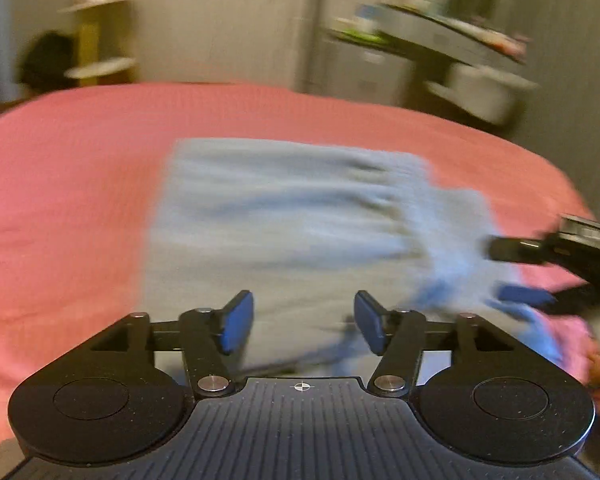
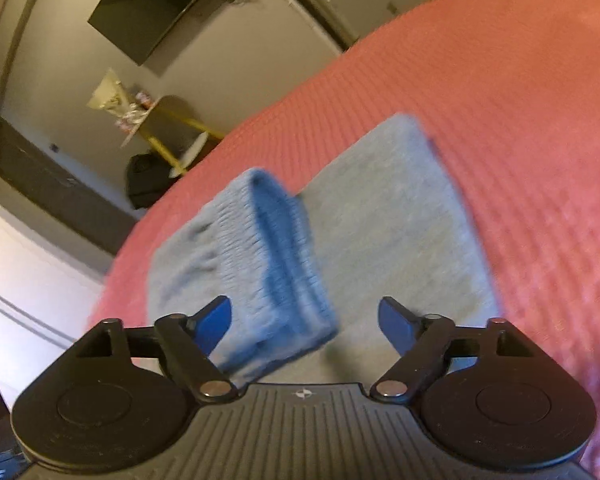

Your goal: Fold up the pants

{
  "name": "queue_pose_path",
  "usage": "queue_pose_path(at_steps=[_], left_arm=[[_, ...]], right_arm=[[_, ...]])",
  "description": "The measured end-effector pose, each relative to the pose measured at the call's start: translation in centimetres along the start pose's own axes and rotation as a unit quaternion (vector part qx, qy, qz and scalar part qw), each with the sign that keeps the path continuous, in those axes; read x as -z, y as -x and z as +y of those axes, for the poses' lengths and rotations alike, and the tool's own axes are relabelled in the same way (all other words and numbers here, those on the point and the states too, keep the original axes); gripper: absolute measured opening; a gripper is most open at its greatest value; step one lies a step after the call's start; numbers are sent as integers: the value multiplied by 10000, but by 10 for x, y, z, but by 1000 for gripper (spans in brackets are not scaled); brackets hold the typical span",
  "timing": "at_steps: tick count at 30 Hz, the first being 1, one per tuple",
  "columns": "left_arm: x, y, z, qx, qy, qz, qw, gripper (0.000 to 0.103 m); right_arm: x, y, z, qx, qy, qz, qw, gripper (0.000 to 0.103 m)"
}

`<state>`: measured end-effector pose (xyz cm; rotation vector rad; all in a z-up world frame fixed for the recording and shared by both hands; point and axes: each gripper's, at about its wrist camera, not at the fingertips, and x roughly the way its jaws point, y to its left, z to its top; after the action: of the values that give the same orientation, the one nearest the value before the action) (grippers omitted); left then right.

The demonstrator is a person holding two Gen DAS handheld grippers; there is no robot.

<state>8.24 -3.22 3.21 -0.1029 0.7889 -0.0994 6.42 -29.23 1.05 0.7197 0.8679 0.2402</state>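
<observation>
The left gripper [image 1: 304,322] hangs released over the light blue pants [image 1: 284,224], which lie folded on the pink bedspread [image 1: 60,200]. To the right, the right gripper [image 2: 305,326] is spread wide, the ribbed waistband [image 2: 276,264] between its pads, ungripped.

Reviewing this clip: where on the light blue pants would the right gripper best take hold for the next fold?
Probably the ribbed waistband end of the light blue knit pants on the pink ribbed bedcover. That end is raised and doubled over, nearest the open right gripper. Come from this near side, one of the fingers on each face.
</observation>
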Motion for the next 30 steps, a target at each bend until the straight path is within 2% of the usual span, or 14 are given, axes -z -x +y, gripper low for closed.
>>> queue_pose_path(at_steps=[2,4,6,7,10,12,14,17,20,22,24,25,27,30], left_arm=[[4,-3,18,-404,215,144,9988,64],[13,-8,34,-576,522,276,9966,64],[19,-11,42,-474,887,305,9945,64],[21,-11,43,-418,987,260,9939,64],[23,-9,41,-407,875,200,9951,64],[23,-5,50,-253,997,147,9946,64],[27,1,52,35,1171,104,9931,64],[30,3,41,300,933,65,9952,64],[33,-1,23,370,445,78,9983,64],[36,0,12,448,169,69,9988,65],[41,1,2,503,-98,79,9987,66],[42,-1,-1,486,-191,116,9986,66],[43,-4,-3,328,-196,194,9991,66],[44,-11,5,156,67,374,9992,65]], right_arm=[[-1,-13,1,-218,-220,280,9991,88],[-2,-33,2,-37,-348,616,9975,88],[0,-50,5,178,-346,842,9957,90],[-1,-56,7,136,-319,882,9955,91],[-4,-71,17,-54,-333,1020,9942,91],[-5,-80,20,-70,-413,1075,9933,90],[-6,-85,21,-2,-469,998,9939,73],[-9,-87,14,-55,-608,964,9935,70],[-11,-89,10,-145,-753,960,9924,79],[-12,-91,8,-235,-906,985,9907,90],[-14,-94,10,-180,-971,981,9903,89],[-15,-95,12,-116,-948,921,9912,83],[-12,-91,24,157,-674,697,9952,65],[-8,-78,52,337,-17,326,9989,52]])
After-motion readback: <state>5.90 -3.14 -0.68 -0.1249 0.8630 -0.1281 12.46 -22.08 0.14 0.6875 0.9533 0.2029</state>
